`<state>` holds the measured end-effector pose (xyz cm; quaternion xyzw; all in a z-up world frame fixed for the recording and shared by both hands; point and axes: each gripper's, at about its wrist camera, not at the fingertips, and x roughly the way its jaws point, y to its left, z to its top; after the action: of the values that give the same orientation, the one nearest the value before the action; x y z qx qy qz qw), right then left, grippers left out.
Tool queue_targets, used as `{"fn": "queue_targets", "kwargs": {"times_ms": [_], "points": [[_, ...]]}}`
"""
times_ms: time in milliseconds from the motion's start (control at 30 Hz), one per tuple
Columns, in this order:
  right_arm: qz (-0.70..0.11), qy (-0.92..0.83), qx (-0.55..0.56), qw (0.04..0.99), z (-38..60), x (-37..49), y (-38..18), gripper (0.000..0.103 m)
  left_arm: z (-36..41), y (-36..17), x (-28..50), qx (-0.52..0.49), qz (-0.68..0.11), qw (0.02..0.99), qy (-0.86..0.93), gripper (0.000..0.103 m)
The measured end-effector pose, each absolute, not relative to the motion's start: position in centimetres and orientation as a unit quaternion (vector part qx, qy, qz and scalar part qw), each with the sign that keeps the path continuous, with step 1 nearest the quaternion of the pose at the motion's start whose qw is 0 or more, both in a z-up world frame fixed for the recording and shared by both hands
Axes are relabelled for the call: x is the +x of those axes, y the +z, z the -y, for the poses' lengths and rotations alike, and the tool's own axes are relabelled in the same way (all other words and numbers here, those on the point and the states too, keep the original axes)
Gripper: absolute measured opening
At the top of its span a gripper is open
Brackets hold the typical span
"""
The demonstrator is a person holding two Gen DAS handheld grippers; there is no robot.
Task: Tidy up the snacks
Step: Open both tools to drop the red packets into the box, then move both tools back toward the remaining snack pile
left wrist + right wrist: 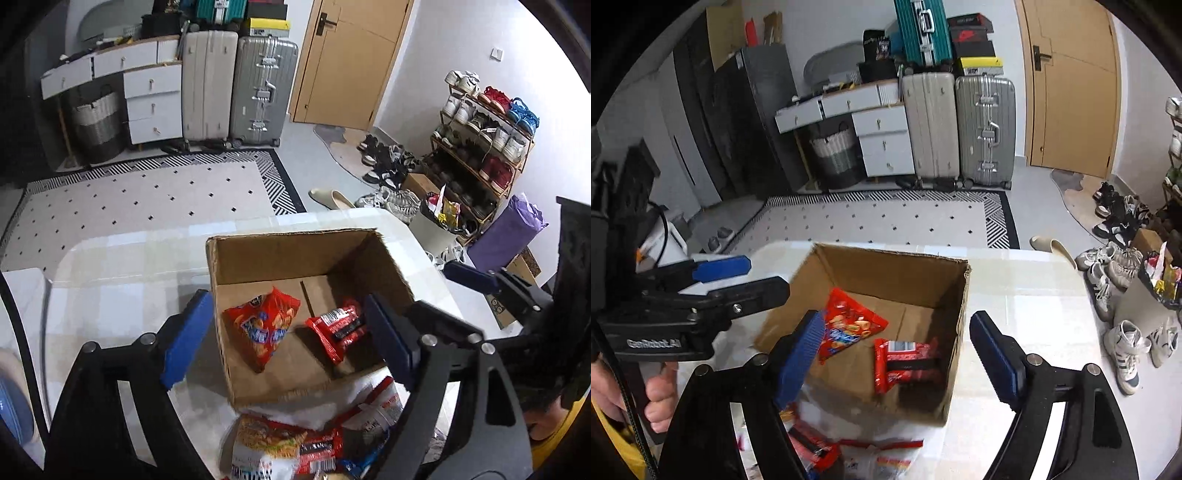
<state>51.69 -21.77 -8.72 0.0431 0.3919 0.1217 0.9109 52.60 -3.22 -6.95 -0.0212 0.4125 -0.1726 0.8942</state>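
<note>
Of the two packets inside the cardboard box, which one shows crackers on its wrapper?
The orange-red packet, lying left of the darker red one with a black label.

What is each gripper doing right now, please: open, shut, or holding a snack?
Left gripper: open, holding nothing, above the cardboard box.
Right gripper: open, holding nothing, above the same box.
</note>
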Motion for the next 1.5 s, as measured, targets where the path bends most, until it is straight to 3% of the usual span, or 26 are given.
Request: {"fn": "queue_targets", "kwargs": {"times_ms": [300,400,467,600,1067,1333,1500], "points": [[-0.342,0.128,0.057,0.929,22.5,44.4,-2.4,0.089,2.7,-0.3,43.4,0.016,-0.343,0.934,-0.101,0.084],[-0.326,0.133,0.059,0.934,22.5,41.5,-0.6,0.089,2.7,1.9,39.9,0.031,-0.319,0.944,-0.081,0.09],[-0.315,0.137,0.061,0.937,22.6,39.4,0.4,0.09,2.8,3.2,37.5,0.04,-0.299,0.951,-0.062,0.103],[-0.275,0.122,0.04,0.953,21.8,34.6,2.2,0.094,2.6,4.8,32.4,0.06,-0.258,0.964,0.005,0.103],[-0.194,0.125,0.041,0.972,19.6,19.8,2.4,0.099,0.3,5.0,15.7,-0.004,-0.166,0.985,-0.053,0.103],[-0.189,0.117,0.046,0.974,19.9,15.1,-0.2,0.099,-2.5,1.7,12.0,-0.04,-0.182,0.981,-0.047,0.103],[-0.201,0.118,0.068,0.97,20.7,13.7,-3.5,0.099,-2.6,-3.4,12.2,-0.035,-0.219,0.974,-0.048,0.103]]}}
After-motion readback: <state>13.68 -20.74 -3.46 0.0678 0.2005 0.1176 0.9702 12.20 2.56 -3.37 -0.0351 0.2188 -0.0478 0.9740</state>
